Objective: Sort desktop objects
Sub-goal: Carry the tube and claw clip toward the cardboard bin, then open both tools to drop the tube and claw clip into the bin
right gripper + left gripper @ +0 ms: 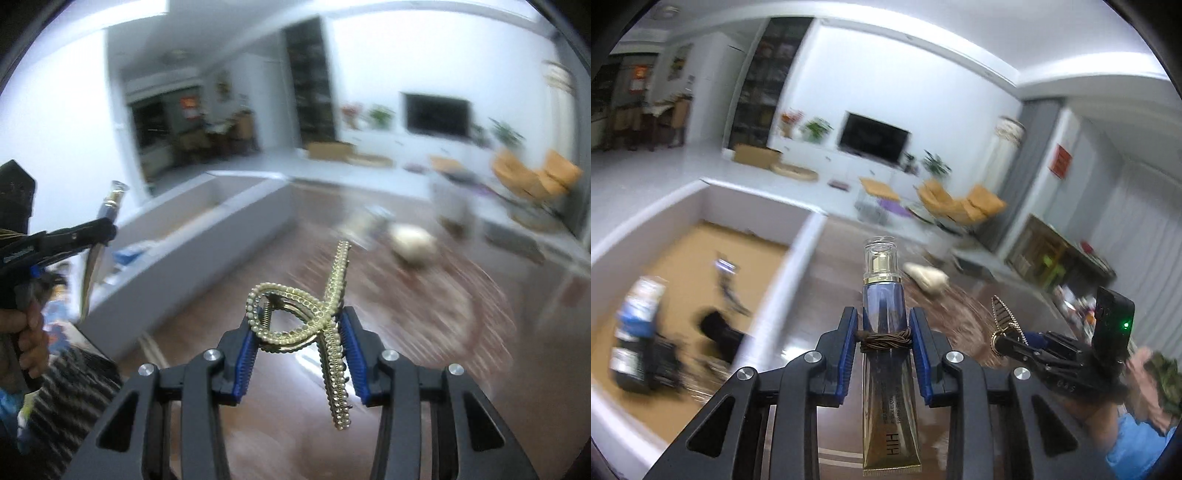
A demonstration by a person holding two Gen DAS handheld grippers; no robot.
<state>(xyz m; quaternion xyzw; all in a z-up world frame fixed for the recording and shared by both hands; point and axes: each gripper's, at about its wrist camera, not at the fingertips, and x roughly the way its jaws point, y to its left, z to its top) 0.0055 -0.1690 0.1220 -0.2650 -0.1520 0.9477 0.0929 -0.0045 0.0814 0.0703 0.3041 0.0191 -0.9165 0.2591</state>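
Observation:
My left gripper point(883, 317) is shut on a blue and gold cosmetic tube point(882, 291) with a clear cap. A brown hair tie point(884, 339) is wound around the tube between the pads. The tube hangs above the dark wooden table point(827, 266), to the right of a white storage box point(798, 251). My right gripper point(297, 321) is shut on a gold hair claw clip point(334, 280) set with small pearls, also held above the table. In the left wrist view the right gripper point(999, 339) shows at the right with the hair clip point(1001, 312). In the right wrist view the left gripper point(99, 227) and tube point(110, 203) show at the left.
The white box point(207, 225) has a tan bottom and holds a blue and white pack point(639, 317) and black items point(718, 332). A pale round object point(412, 242) lies farther out on the table. A hand point(29, 332) and a striped cloth point(74, 387) sit at the lower left.

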